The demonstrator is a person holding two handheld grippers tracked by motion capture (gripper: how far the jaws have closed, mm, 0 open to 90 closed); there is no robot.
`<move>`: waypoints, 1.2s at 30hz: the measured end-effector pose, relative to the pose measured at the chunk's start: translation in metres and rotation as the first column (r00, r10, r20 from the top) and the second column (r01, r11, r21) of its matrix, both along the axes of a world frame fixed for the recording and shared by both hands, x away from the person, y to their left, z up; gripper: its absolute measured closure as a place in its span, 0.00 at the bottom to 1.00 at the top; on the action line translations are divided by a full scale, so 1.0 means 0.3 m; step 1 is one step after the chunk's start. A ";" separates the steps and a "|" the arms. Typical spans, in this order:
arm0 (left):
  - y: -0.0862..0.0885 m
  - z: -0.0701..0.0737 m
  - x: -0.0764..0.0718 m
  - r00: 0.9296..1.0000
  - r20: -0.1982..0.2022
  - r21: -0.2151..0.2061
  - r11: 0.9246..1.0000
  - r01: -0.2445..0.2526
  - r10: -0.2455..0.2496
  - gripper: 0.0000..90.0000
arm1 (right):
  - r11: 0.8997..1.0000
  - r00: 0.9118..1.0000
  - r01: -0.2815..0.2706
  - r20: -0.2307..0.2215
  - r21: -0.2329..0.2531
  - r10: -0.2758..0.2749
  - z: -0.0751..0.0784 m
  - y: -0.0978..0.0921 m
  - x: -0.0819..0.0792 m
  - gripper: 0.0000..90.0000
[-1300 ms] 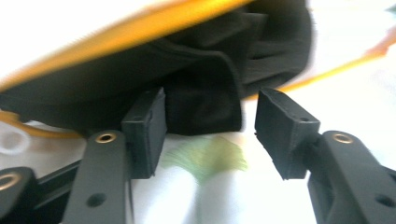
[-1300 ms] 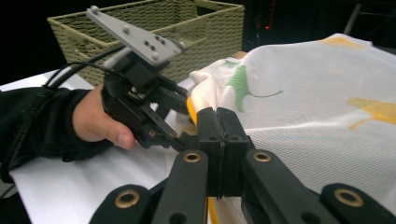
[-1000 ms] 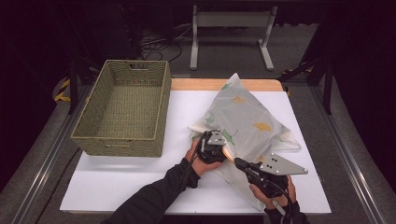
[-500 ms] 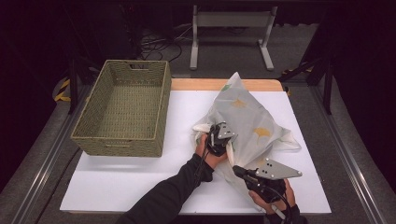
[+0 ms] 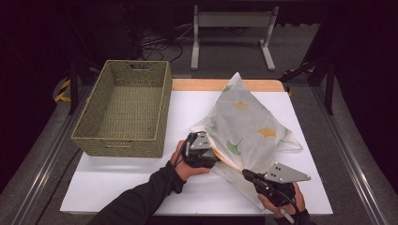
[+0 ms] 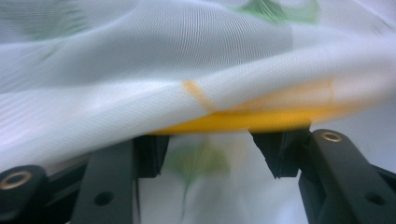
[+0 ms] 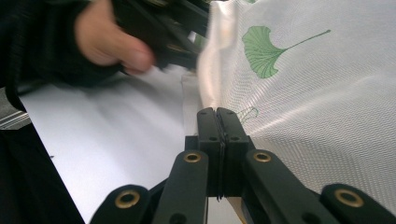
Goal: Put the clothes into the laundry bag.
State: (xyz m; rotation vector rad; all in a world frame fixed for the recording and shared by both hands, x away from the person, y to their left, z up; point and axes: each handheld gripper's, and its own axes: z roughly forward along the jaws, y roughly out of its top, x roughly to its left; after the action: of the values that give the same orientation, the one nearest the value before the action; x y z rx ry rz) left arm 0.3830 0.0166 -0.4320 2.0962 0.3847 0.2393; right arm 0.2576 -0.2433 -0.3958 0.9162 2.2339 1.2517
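A white sheer cloth [image 5: 248, 126] printed with green and yellow ginkgo leaves lies bunched and peaked on the right half of the white table [image 5: 117, 187]. My left gripper [image 5: 213, 154] is at the cloth's left edge. In the left gripper view, its jaws [image 6: 215, 154] stand open and a fold of the cloth [image 6: 187, 70] with a yellow leaf runs across just above the tips. My right gripper [image 5: 245, 174] is at the cloth's near corner. Its jaws [image 7: 217, 114] are pressed together on the edge of the cloth [image 7: 317, 93].
A woven olive basket [image 5: 117, 145] stands empty on the table's left half, close to the left hand. A strip of wood [image 5: 197, 85] runs along the far edge. A metal stand [image 5: 232, 28] and cables lie on the dark floor beyond.
My left gripper pushed right into the cloth half a second ago and has since drawn back to the left. The right gripper has slid slightly nearer with the cloth's corner.
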 end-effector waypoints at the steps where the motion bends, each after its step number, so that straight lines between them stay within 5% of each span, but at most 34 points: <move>1: 0.053 0.016 -0.031 0.999 0.041 0.042 0.999 0.015 -0.017 0.52 | 1.000 1.000 -0.001 0.002 -0.001 0.001 0.001 -0.002 -0.002 1.00; 4: 0.100 0.026 -0.053 0.998 0.064 0.063 0.998 -0.008 0.004 0.48 | 1.000 1.000 0.000 0.004 0.005 0.000 0.005 -0.005 -0.008 1.00; 7: 0.164 0.045 -0.068 0.997 0.074 0.041 0.999 -0.021 0.018 0.45 | 1.000 1.000 0.006 0.006 0.008 -0.006 0.009 -0.011 -0.014 1.00; 11: 0.209 0.075 -0.053 0.989 0.106 0.034 0.994 -0.107 0.103 0.39 | 1.000 1.000 0.006 0.012 0.008 -0.007 0.015 -0.017 -0.020 1.00; 13: 0.206 0.078 -0.042 0.987 0.105 0.034 0.992 -0.125 0.121 0.33 | 1.000 1.000 0.011 0.014 0.012 -0.011 0.019 -0.026 -0.024 1.00; 18: 0.154 0.030 -0.004 0.992 0.044 0.127 0.984 -0.122 0.118 0.29 | 0.999 0.999 0.028 0.017 0.021 -0.029 0.026 -0.047 -0.031 1.00; 19: 0.131 0.006 0.014 0.990 0.035 0.166 0.976 -0.144 0.140 0.28 | 0.999 0.999 0.032 0.023 0.023 -0.032 0.028 -0.053 -0.032 1.00; 23: 0.098 -0.027 0.050 0.983 0.004 0.199 0.963 -0.181 0.184 0.28 | 0.999 0.999 0.036 0.027 0.024 -0.037 0.031 -0.058 -0.035 1.00; 27: 0.083 -0.047 0.080 0.977 -0.006 0.205 0.957 -0.206 0.212 0.45 | 0.999 0.999 0.038 0.028 0.024 -0.038 0.028 -0.062 -0.033 1.00; 30: 0.113 -0.050 0.086 0.979 -0.042 0.175 0.966 -0.188 0.198 0.94 | 0.999 0.999 0.036 0.026 0.020 -0.037 0.023 -0.061 -0.030 1.00; 33: 0.138 -0.040 0.077 0.980 -0.048 0.170 0.968 -0.184 0.195 0.98 | 0.999 0.999 0.032 0.022 0.019 -0.032 0.017 -0.056 -0.028 1.00; 36: 0.172 -0.022 0.033 0.989 -0.034 0.187 0.973 -0.137 0.145 0.98 | 1.000 1.000 0.016 0.015 0.001 -0.016 0.007 -0.043 -0.022 0.99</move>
State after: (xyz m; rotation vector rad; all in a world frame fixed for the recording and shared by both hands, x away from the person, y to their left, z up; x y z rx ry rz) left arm 0.3929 0.0683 -0.4387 2.2614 0.5596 0.3202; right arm 0.2511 -0.2563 -0.3936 0.9206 2.2105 1.2480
